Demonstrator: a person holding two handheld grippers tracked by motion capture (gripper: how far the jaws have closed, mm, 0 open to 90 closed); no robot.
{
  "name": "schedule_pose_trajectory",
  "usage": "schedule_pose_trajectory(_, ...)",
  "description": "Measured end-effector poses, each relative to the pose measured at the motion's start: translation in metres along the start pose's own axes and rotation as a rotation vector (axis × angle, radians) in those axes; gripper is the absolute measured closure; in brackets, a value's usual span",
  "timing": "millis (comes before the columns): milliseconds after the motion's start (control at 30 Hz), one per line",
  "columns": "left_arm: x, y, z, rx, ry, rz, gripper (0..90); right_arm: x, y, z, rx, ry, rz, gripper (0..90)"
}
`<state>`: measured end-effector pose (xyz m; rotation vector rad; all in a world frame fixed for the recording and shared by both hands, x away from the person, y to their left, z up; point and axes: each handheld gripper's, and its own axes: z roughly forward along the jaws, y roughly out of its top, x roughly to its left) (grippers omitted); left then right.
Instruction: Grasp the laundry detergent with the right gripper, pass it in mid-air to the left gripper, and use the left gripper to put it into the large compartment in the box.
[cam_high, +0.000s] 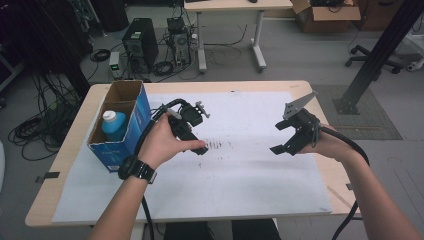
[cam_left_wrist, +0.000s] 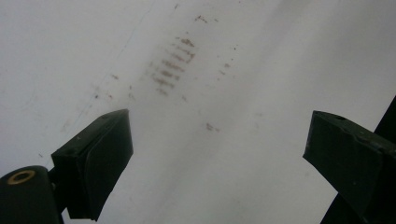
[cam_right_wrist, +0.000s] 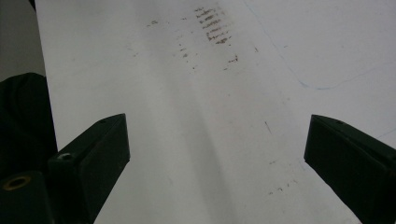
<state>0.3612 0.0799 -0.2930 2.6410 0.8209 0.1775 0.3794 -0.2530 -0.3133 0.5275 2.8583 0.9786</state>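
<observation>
Hovering over the white sheet (cam_high: 240, 170), both grippers are held with jaws wide and empty; the bottle (cam_high: 114, 125) sits inside the blue box (cam_high: 142, 107), just beside the left gripper (cam_high: 192, 120), so a straight lift is advised.

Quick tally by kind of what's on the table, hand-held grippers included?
Hand-held gripper: 2, left and right, both open and empty
Blue box: 1
Bottle in the box: 1
White sheet: 1
Total: 5
</observation>
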Motion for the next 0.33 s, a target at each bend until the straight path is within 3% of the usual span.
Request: schedule_pose_trajectory(333,-0.0004,0.0003,-0.0005,-0.003,-0.002,-0.004,8.4,0.0021,-0.0015,-0.0009,-0.001,-0.003,0.001,6.7)
